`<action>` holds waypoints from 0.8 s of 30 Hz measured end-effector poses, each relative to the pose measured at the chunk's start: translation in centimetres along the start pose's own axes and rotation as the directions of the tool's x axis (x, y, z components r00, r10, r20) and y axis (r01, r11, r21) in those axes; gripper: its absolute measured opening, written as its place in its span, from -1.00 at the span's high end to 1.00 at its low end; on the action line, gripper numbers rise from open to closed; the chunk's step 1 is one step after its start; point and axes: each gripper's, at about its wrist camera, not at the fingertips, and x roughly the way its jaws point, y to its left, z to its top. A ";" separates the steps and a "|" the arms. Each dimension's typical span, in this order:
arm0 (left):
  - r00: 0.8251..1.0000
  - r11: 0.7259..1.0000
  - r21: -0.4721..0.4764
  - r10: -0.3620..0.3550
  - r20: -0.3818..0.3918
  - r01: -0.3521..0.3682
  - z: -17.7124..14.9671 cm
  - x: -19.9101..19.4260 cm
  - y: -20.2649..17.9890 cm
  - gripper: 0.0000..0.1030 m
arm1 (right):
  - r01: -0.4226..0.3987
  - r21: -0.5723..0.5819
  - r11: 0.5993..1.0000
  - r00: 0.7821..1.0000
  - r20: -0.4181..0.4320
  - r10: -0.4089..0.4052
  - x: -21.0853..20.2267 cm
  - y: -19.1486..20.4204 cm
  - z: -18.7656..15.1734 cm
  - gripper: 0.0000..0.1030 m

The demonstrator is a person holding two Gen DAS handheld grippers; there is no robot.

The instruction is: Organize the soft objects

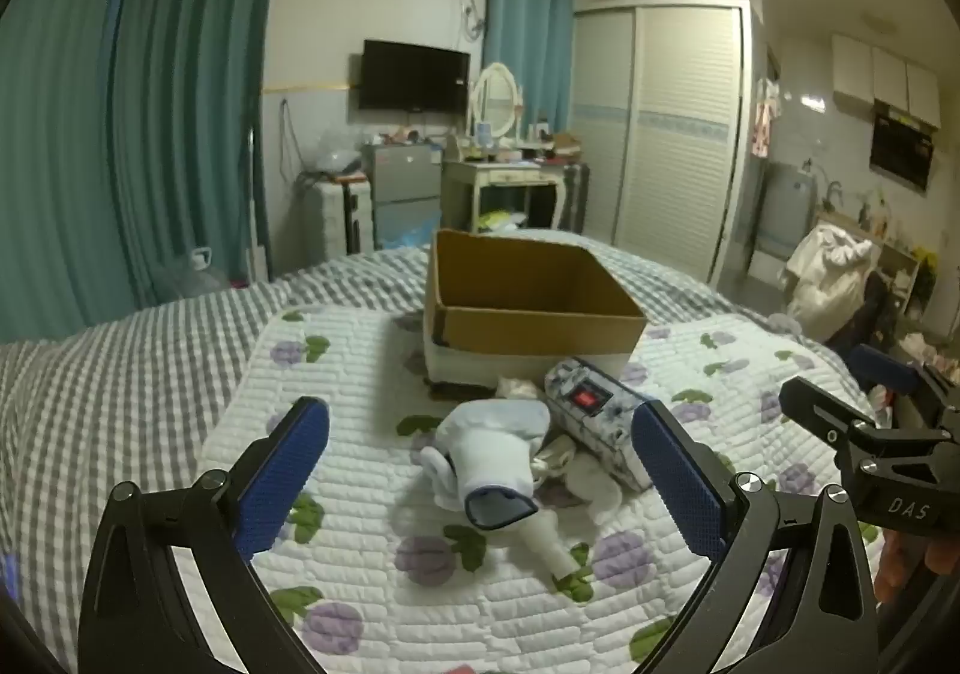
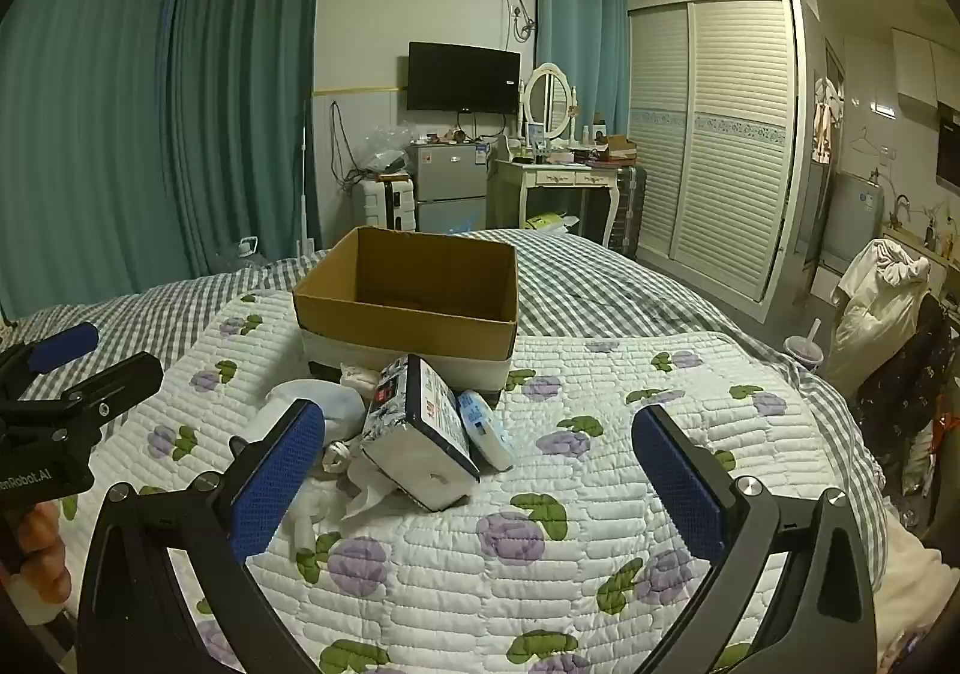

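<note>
Through the left wrist camera, the left tool [image 1: 480,470] hangs above the bed with its blue-padded fingers spread wide and nothing between them. Straight ahead and just below lies the pale blue and white soft cloth bundle [image 1: 489,455], its long axis running from the far left toward the near right, so it sits almost centred in the gap. Touching it on the right is the floral-printed soft tissue pack [image 1: 594,413], angled from the far left to the near right. Behind both stands the open brown cardboard box [image 1: 534,326], apparently empty. The right tool [image 1: 864,422] shows at the right edge, off to the side of the pile. By my reading the left tool is the nearer one to the bundle and need only go forward and down.

Through the right wrist camera, the right tool [image 2: 480,476] is likewise spread and empty. The tissue pack [image 2: 420,434] lies ahead, left of centre, its white end toward the camera, with a small white and blue soft packet [image 2: 483,428] leaning on its right side. The cloth bundle [image 2: 318,404] sits farther left, partly behind the left finger. The box [image 2: 414,302] is beyond. All rest on a white quilted pad with purple flowers [image 2: 600,434] over a grey checked bedspread [image 2: 600,278], in a bedroom with teal curtains [image 2: 150,104].
</note>
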 end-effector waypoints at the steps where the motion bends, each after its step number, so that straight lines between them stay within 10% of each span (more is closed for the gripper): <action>1: 1.000 1.000 0.001 0.002 0.000 -0.002 0.0 0.0 0.0 -1.00 | -0.001 0.000 1.000 1.000 -0.002 0.001 0.0 0.0 0.0 -1.00; 24: 1.000 1.000 0.004 0.008 0.004 -0.008 0.0 -0.3 0.0 -1.00 | -0.005 0.001 1.000 1.000 -0.004 0.005 0.1 0.3 -0.3 -1.00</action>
